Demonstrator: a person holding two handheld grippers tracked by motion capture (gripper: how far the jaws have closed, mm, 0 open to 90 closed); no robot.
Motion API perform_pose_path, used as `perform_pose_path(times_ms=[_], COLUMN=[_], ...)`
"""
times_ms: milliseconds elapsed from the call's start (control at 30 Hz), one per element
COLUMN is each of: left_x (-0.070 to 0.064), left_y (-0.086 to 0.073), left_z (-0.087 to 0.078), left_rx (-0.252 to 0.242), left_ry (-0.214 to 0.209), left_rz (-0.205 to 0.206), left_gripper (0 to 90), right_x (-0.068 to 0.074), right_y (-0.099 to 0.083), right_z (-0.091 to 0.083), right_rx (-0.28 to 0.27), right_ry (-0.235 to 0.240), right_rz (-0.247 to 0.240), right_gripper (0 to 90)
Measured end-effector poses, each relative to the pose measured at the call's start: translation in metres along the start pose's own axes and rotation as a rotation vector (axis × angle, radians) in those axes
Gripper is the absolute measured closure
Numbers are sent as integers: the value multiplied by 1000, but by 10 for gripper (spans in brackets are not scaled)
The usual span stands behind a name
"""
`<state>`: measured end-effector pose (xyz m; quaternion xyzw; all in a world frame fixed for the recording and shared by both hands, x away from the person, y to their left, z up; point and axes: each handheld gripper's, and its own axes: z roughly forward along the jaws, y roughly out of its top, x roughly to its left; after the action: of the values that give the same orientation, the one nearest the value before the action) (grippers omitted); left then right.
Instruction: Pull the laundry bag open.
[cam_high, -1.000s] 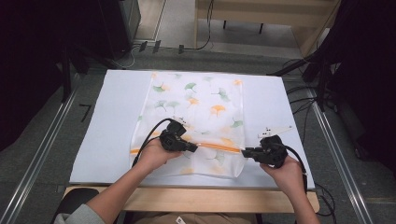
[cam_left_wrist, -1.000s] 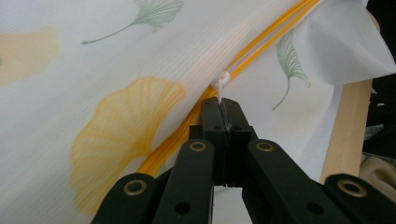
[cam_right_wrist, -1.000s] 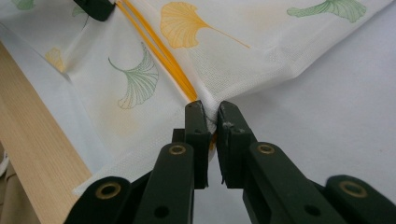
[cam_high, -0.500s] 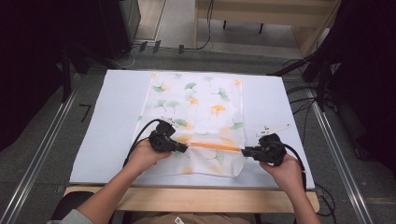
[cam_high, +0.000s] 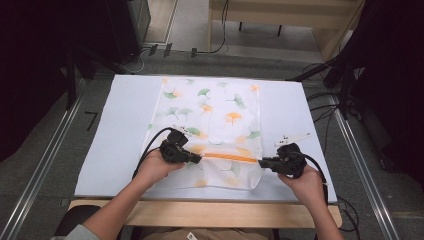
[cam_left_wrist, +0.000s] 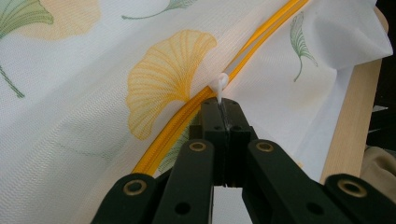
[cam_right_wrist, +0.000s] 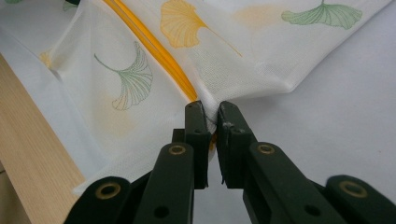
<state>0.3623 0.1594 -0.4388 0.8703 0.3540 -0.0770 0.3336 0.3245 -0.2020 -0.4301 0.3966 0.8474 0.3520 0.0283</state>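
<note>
Nearest me, my two hands come in over the wooden front edge of the desk (cam_high: 210, 212), each holding a gripper low on a white mesh laundry bag (cam_high: 215, 115) printed with green and orange ginkgo leaves. The bag lies flat on the pale sheet covering the desk, its long side running away from me. It looks flat and thin; I cannot tell whether anything is inside.

My left gripper (cam_high: 199, 157) has its jaws pressed together on the small white zipper pull (cam_left_wrist: 218, 85), at the left end of the orange zipper (cam_high: 231, 158) that runs across the bag's near part. My right gripper (cam_high: 261, 162) is clamped on the bag's right edge where the zipper ends, the mesh bunched between its jaws. The zipper stretches straight between the two grippers.

Farther off, the rest of the bag lies smooth toward the back of the desk, and beyond that are cables on the floor.
</note>
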Motion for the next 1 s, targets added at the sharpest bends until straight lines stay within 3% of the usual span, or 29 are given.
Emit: perform_pose_path(times_ms=[300, 633, 1000], left_x=[4, 21, 20], left_y=[-4, -26, -26], left_z=[-3, -30, -29], left_rx=[13, 1, -3], left_ry=[22, 41, 38], left_rz=[-21, -66, -60], left_gripper=[900, 900, 900], right_x=[1, 0, -1], right_y=[0, 0, 0], right_z=[0, 1, 1], right_rx=[-7, -1, 5], right_ry=[5, 1, -4], right_rz=[-8, -4, 5], right_gripper=[856, 856, 856])
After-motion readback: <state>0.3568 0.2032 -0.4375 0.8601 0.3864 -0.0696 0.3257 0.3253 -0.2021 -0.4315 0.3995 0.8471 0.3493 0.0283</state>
